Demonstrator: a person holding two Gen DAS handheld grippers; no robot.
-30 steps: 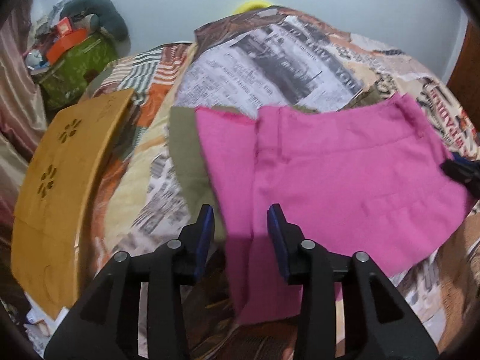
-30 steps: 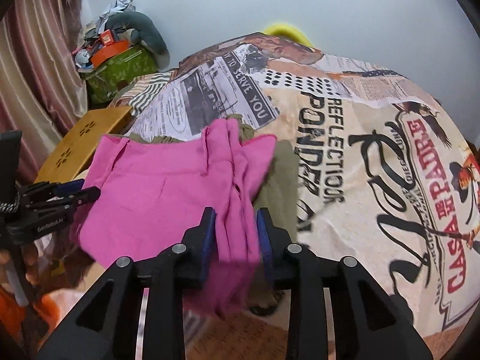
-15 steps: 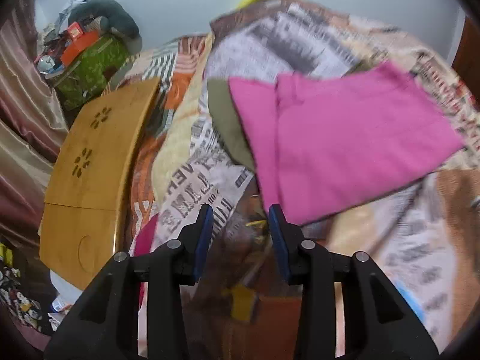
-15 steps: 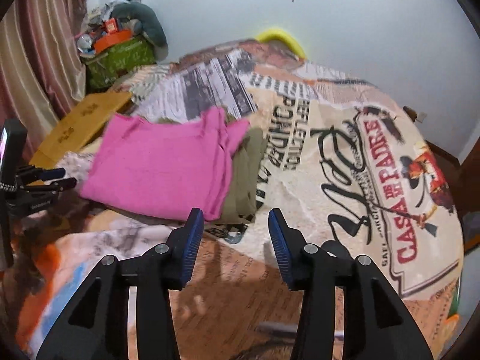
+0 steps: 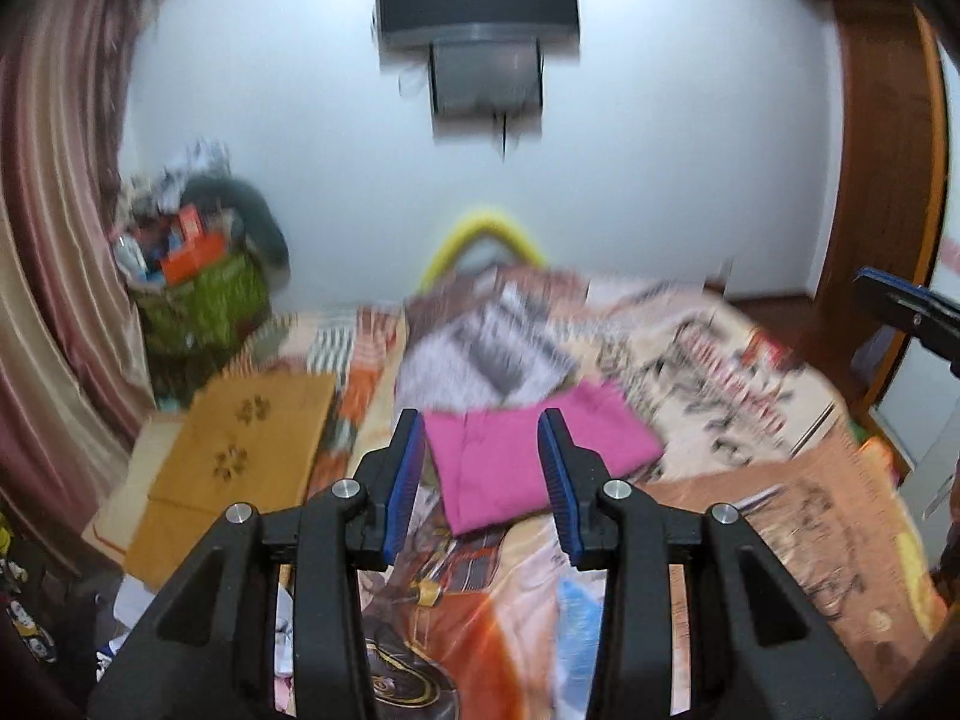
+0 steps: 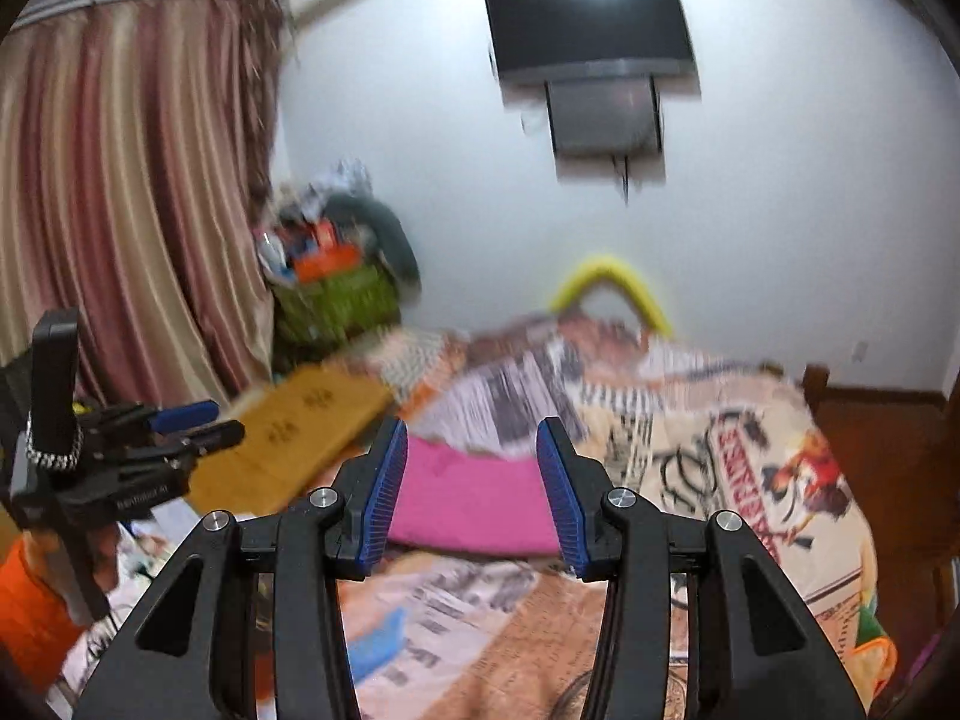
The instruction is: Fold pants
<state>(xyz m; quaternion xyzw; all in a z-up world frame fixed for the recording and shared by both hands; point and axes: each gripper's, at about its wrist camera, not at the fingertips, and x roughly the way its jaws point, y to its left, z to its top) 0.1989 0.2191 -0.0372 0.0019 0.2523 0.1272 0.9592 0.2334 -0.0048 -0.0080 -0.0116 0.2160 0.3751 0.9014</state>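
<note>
The pink pants (image 5: 528, 456) lie folded flat on the patterned bedspread (image 5: 720, 372), seen small and far in both views; they also show in the right wrist view (image 6: 474, 498). My left gripper (image 5: 480, 480) is open and empty, held back well above the bed. My right gripper (image 6: 471, 486) is open and empty too, likewise raised and away from the pants. The left gripper shows at the left of the right wrist view (image 6: 198, 426), and the right gripper's tip at the right edge of the left wrist view (image 5: 900, 312).
A wooden lap table (image 5: 240, 456) lies at the bed's left. A green bag of clutter (image 5: 198, 300) stands by the striped curtain (image 6: 120, 210). A wall-mounted TV (image 6: 591, 30) hangs on the far wall. A yellow hoop (image 5: 486, 234) sits behind the bed. Both frames are motion-blurred.
Both grippers let go of the pink pants, opened, and pulled back and upward. The pants now lie folded on the bed and look much smaller; the wall and TV have come into view.
</note>
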